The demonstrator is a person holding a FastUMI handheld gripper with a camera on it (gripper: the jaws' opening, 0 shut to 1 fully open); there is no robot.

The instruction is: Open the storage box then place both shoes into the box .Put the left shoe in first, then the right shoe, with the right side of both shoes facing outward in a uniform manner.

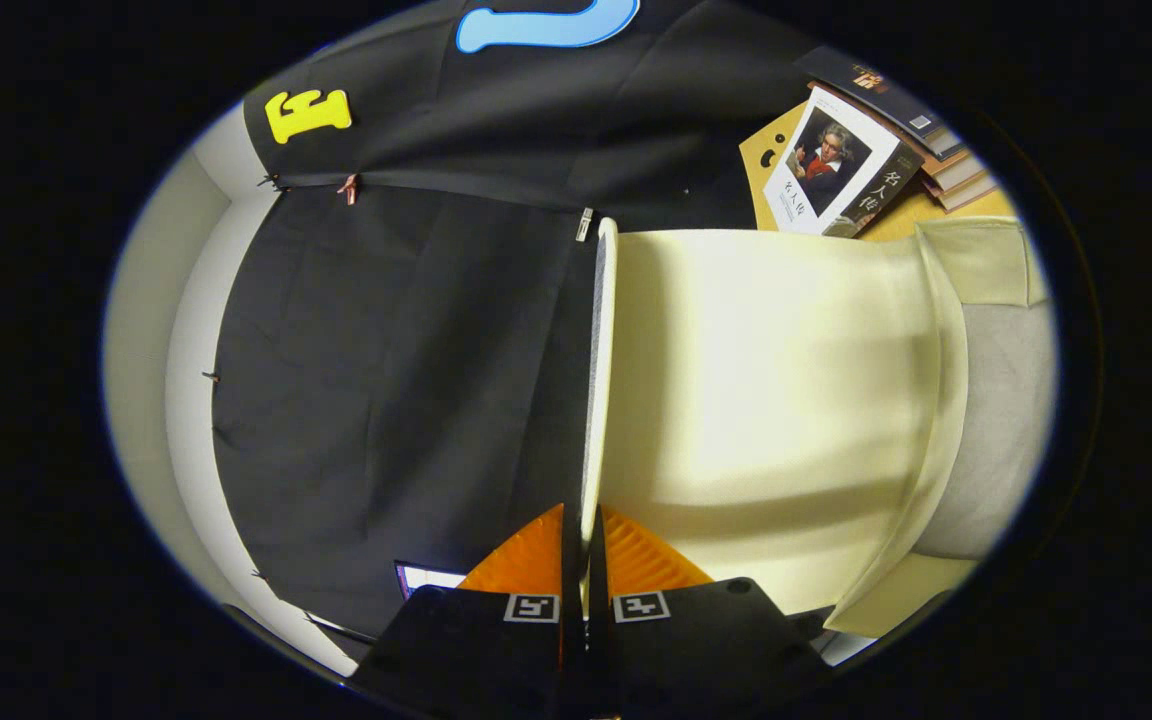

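Observation:
The storage box's cream lid (766,380) stands swung open, and I see its thin front edge (596,400) end-on, running straight away from my fingers. My gripper (586,525) is shut on that edge, with one finger on each face of the lid. The lid's inner face spreads to the right of the fingers. It reaches a raised cream rim (941,400), with a grey part of the box (1001,420) beyond it.
Beyond the lid, a white-covered book (836,165) leans on a stack of books (946,160) on a wooden surface (896,225). The black cloth wall (386,380) lies left of the lid, with a pale wall (186,330) past it. A small lit screen (426,577) shows beside the fingers.

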